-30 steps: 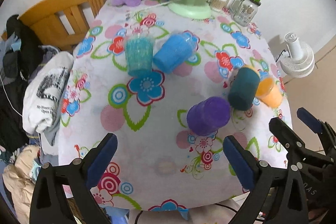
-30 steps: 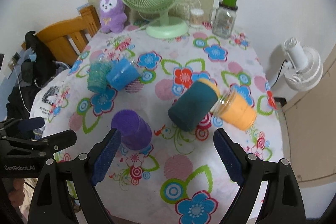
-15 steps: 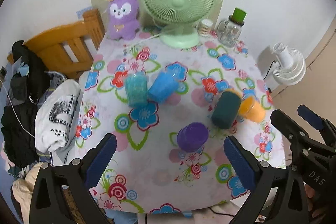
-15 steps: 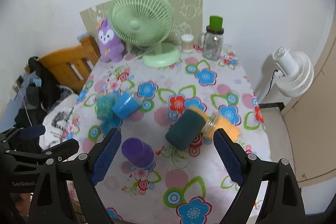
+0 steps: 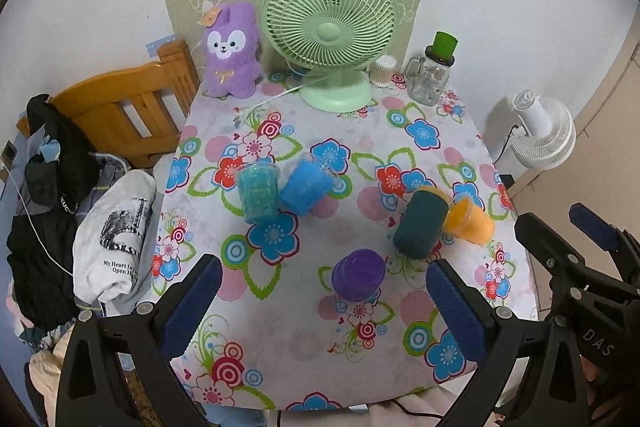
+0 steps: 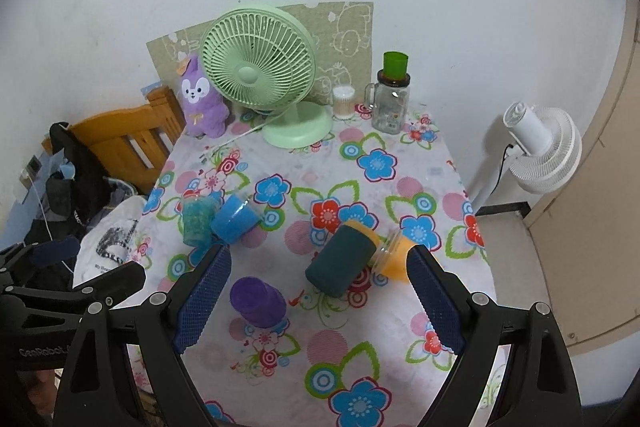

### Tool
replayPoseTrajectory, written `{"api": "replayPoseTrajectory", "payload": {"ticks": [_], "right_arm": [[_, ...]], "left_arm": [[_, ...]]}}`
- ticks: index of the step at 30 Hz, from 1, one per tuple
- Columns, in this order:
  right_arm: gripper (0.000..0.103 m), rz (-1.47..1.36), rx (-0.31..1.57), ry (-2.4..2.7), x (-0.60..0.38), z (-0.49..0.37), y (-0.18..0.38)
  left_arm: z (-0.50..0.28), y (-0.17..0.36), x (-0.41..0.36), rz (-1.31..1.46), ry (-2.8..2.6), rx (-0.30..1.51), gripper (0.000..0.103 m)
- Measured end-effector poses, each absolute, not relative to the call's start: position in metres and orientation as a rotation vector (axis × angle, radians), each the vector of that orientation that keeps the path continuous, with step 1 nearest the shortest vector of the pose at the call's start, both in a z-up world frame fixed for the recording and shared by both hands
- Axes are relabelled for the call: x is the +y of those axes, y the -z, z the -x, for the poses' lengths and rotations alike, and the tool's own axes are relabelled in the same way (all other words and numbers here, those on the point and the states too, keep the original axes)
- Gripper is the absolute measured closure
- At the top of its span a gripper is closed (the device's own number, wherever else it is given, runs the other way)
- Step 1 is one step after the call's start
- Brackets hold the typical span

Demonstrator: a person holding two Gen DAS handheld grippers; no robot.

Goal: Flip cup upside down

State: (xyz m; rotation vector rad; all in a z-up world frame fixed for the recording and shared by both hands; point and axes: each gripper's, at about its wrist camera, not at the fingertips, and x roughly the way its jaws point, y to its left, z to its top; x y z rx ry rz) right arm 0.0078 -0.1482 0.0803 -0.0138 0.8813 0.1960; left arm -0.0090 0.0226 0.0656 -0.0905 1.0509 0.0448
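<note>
Left wrist view looks down on a table under a flowered cloth, and both grippers hang above its near edge, grasping nothing. The left gripper has its blue-padded fingers spread wide; the right gripper is released just as wide, its fingers apart over the cloth.

Five cups are on the table. At the middle, a purple cup stands mouth-down, close to 6 o'clock from the table's centre. At 3 o'clock from it a dark teal cup lies on its side, touching an orange cup that also lies tipped over. Toward 10 o'clock, a light teal cup stands with its wide rim up, and a blue cup leans on its side just beside it.

Along the far edge, at 12 o'clock, sits a green fan, with a purple plush toy at its 9 o'clock and a glass jar with a green lid at its 3 o'clock. A wooden chair stands off the table at 9 o'clock, and a white fan is on the floor at 3 o'clock.
</note>
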Motion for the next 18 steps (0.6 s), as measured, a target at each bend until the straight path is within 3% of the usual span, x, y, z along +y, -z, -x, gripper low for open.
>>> {"api": "replayPoseTrajectory", "payload": {"ticks": [18], "right_arm": [[0.012, 0.04, 0.876, -0.17, -0.1479, -0.0108, -0.08]], "left_arm": [[0.0048, -0.0651, 0.019, 0.08, -0.042, 1.032, 0.0]]}}
